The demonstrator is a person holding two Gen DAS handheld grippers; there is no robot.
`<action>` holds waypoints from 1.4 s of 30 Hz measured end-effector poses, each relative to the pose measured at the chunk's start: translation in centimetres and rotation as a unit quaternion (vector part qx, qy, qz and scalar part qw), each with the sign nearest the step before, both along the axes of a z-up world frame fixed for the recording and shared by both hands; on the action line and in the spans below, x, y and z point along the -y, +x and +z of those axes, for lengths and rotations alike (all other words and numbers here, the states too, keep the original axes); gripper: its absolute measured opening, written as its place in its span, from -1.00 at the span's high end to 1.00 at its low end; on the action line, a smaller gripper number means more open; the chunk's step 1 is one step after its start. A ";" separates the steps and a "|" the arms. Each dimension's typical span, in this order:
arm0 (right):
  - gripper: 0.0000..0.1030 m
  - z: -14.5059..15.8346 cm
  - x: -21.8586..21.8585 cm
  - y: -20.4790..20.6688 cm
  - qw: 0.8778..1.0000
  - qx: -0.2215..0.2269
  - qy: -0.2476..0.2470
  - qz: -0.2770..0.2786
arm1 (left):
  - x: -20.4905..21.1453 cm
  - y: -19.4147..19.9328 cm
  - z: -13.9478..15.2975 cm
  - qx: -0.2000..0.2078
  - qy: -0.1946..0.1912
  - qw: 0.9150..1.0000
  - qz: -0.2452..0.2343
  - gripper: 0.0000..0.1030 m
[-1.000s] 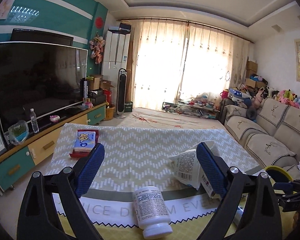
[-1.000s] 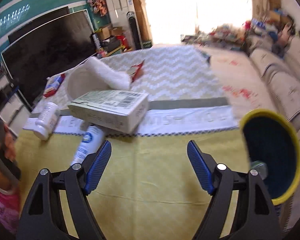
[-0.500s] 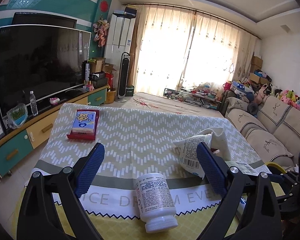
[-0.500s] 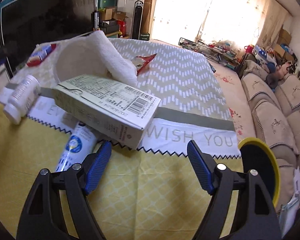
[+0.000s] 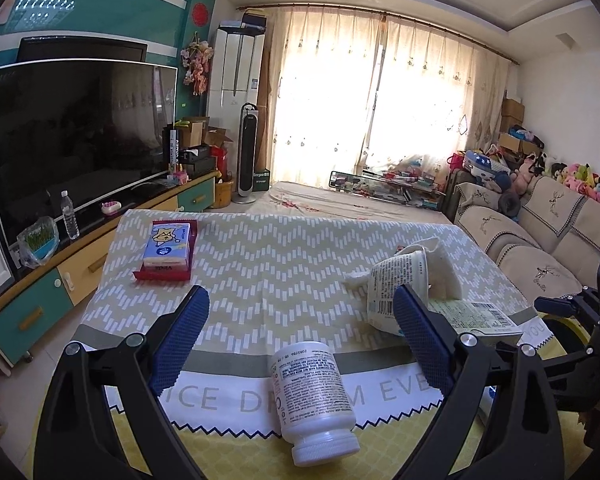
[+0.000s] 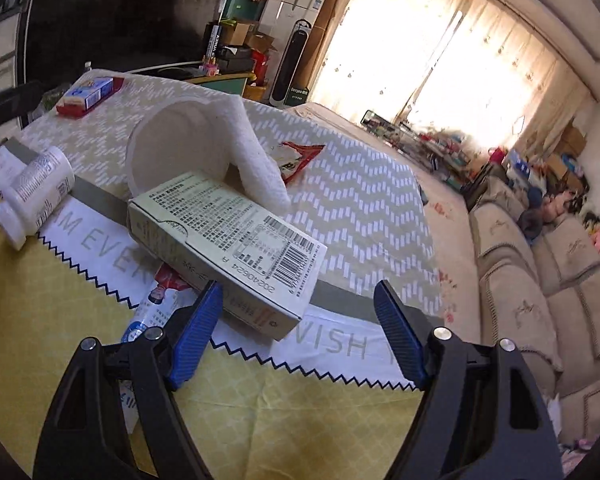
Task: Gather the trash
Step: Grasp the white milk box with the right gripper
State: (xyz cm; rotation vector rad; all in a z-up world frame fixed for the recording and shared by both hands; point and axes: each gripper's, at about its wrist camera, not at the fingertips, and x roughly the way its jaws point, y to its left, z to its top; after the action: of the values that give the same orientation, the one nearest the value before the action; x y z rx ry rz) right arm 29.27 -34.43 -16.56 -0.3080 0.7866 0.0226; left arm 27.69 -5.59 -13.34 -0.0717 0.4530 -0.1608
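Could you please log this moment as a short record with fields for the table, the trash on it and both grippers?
surface: table under a chevron tablecloth
white pill bottle: on its side, cap toward the near edge
pale green carton: lying flat, barcode face up
paper cup: on its side behind the carton, a paper towel draped over it
red wrapper: beside the towel
tissue pack: far left, on a red tray
left gripper: open, empty
right gripper: open, empty, near the carton
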 end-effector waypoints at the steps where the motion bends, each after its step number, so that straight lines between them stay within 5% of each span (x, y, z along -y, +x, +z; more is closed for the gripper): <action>1: -0.42 0.0 1.0 0.2 0.999 -0.014 0.033 -0.005 | 0.0 0.0 0.0 -0.001 -0.003 1.000 -0.001 -0.78; 8: -0.51 -0.5 1.8 0.3 0.988 -0.041 0.149 0.006 | 0.2 0.0 -0.1 0.001 0.002 1.000 0.001 -0.78; 13: -0.59 1.0 1.2 1.9 0.988 -0.013 0.145 0.053 | 0.3 0.2 -0.3 -0.006 0.005 1.000 0.001 -0.78; 18: -0.73 1.2 3.8 6.8 0.963 -0.091 0.215 0.134 | 0.3 0.2 -0.1 -0.002 0.006 1.000 -0.001 -0.78; 23: -0.74 -0.3 3.8 9.7 0.942 -0.162 0.230 0.183 | 0.2 0.3 -0.2 -0.002 0.007 1.000 0.002 -0.78; 30: -0.74 -0.6 2.0 5.6 0.912 -0.213 0.230 0.266 | 0.4 0.5 -0.4 -0.008 0.009 1.000 0.000 -0.78; 33: -0.68 -1.2 0.5 3.8 0.921 -0.213 0.185 0.268 | 0.7 0.6 -0.5 -0.007 0.016 1.000 -0.001 -0.78; 42: -0.56 -1.9 -2.4 4.2 0.943 -0.176 0.154 0.239 | 0.9 0.9 -0.8 -0.011 0.026 1.000 0.000 -0.78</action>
State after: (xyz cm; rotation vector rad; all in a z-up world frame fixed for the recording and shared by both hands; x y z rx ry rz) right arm 33.49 -32.06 -18.50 -0.1919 1.0314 0.6680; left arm 28.57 -6.47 -14.13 -0.0215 0.4789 -0.1487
